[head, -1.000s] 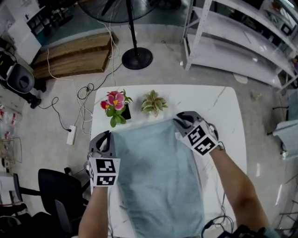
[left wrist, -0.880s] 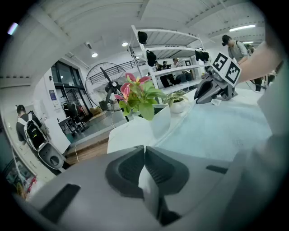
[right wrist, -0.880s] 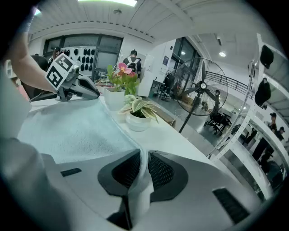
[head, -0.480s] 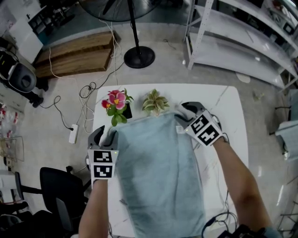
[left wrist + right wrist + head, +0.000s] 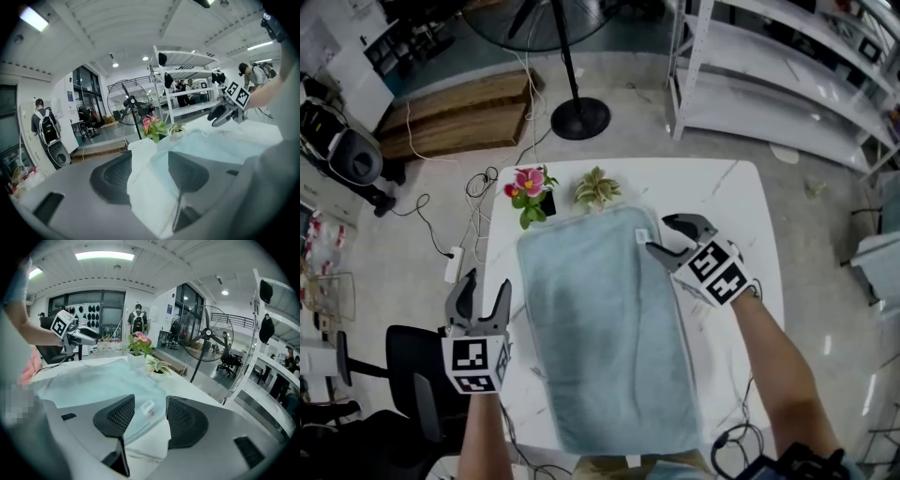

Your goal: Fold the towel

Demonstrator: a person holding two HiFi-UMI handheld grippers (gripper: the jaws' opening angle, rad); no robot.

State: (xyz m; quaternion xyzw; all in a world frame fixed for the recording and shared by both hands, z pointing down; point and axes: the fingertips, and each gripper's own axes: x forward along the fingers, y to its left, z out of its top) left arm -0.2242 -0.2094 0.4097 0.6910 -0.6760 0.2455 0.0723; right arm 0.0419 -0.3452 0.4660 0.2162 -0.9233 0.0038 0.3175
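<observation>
Now, towel (image 5: 605, 337): a pale blue towel lies spread flat on the white desk (image 5: 741, 206), its long side running away from the person.
Towel's far end: it reaches just beside a pot of pink flowers (image 5: 528, 192) and a small green plant (image 5: 596, 187) at the desk's back edge.
Left gripper (image 5: 486, 286): raised over the desk's left edge, beside the towel and apart from it. Its jaws have just been opening and stand spread wide. Only bare desk and the towel's edge show through the gap, and nothing is pinched.
Right gripper (image 5: 667, 234): at the towel's far right corner, above the cloth. Its jaws have just been opening and stand apart, with nothing pinched.
Label (image 5: 147, 406): the towel's small white tag shows down through the right gripper's gap, with neither pad pressing on it.
Beyond the desk: a standing fan (image 5: 578, 117) and white shelving (image 5: 769, 75) on the floor.
</observation>
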